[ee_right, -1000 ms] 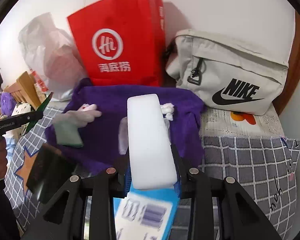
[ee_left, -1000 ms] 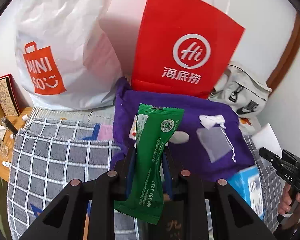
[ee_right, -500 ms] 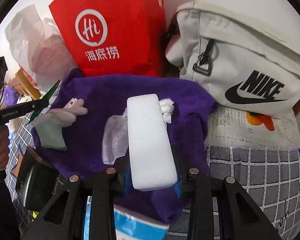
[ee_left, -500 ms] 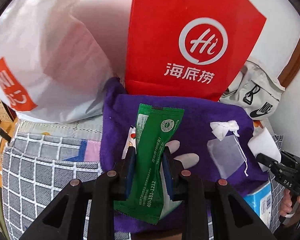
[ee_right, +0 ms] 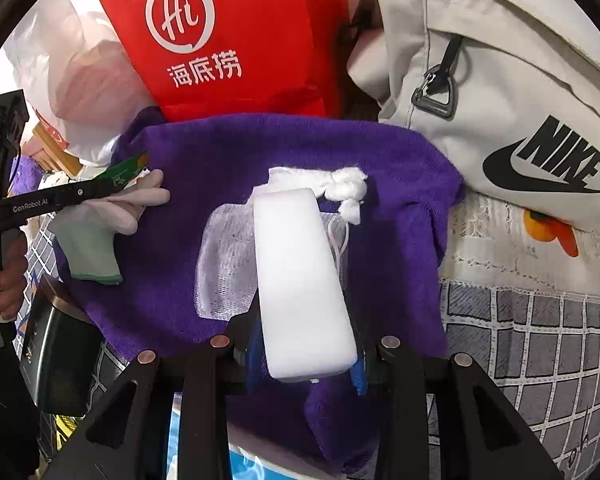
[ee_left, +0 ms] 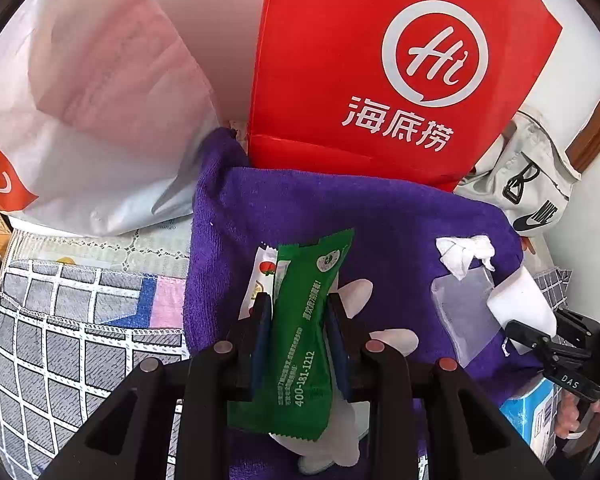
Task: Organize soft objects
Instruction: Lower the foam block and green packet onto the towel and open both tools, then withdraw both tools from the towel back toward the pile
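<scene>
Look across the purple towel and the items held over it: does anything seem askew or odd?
The green packet, clamped in the left gripper, leans to the right with its top tilted over. On the purple towel, the mesh pouch lies flat beside a crumpled white wad. Nothing looks spilled or damaged.

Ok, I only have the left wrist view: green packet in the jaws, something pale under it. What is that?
Observer: A pale glove with a green cuff, lying on the purple towel.
Operator: And the white thing at my right edge?
Observer: A white foam block. The right gripper is shut on it, above a mesh pouch.
Operator: Anything off the towel that I can't see?
Observer: A black box beside the towel's near left corner.
</scene>
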`<state>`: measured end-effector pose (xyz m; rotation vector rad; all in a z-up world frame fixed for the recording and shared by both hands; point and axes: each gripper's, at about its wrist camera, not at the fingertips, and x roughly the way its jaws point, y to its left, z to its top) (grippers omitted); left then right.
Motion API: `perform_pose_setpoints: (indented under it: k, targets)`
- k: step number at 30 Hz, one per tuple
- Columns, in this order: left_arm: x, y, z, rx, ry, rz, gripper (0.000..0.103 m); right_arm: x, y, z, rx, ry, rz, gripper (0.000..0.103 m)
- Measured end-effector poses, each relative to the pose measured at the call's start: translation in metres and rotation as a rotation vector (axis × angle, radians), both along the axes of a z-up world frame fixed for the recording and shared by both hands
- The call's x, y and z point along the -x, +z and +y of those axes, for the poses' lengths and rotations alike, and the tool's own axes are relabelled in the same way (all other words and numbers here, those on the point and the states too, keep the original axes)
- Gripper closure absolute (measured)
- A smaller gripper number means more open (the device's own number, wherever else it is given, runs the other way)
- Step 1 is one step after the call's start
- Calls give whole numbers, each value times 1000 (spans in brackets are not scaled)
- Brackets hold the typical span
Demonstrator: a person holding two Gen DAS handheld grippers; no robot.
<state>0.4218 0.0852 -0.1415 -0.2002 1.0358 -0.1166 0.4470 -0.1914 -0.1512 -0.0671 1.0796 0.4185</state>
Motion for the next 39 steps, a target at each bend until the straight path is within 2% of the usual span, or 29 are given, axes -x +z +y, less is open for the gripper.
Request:
perform_pose_setpoints:
  k: [1, 2, 3, 5, 7, 14, 19, 24, 31, 36, 39]
  targets:
    - [0, 0, 1, 6, 0, 0, 76, 0, -1, 2, 1, 7, 2, 65]
    - [0, 1, 1, 14, 0, 0, 73, 1, 0, 3, -2, 17, -3, 58]
    - [0, 1, 2, 19, 0, 4, 66, 3, 1, 5, 0, 27, -14, 52]
    - [2, 3, 3, 18, -3, 13, 54, 6, 4, 9, 14, 33, -47, 28]
    - [7, 8, 5, 11, 2, 1, 54, 10, 8, 11, 35, 35, -82, 23]
    - [37, 32, 10, -10, 12, -27, 53, 29, 34, 4, 12, -17, -117, 23]
    - [79, 56, 12, -36, 7, -94, 53, 67, 62, 0, -43, -46, -154, 23]
    - [121, 67, 16, -46, 23, -119, 53, 119, 76, 5, -69, -23, -168, 23]
    - [182, 66, 10, -51, -18, -118, 53, 196, 78, 27, -32, 63, -194, 23]
    - [219, 52, 1, -54, -31, -106, 53, 241, 64, 32, -34, 98, -178, 24]
    - [235, 38, -4, -34, -27, -86, 53, 258, 51, 34, -28, 114, -151, 31]
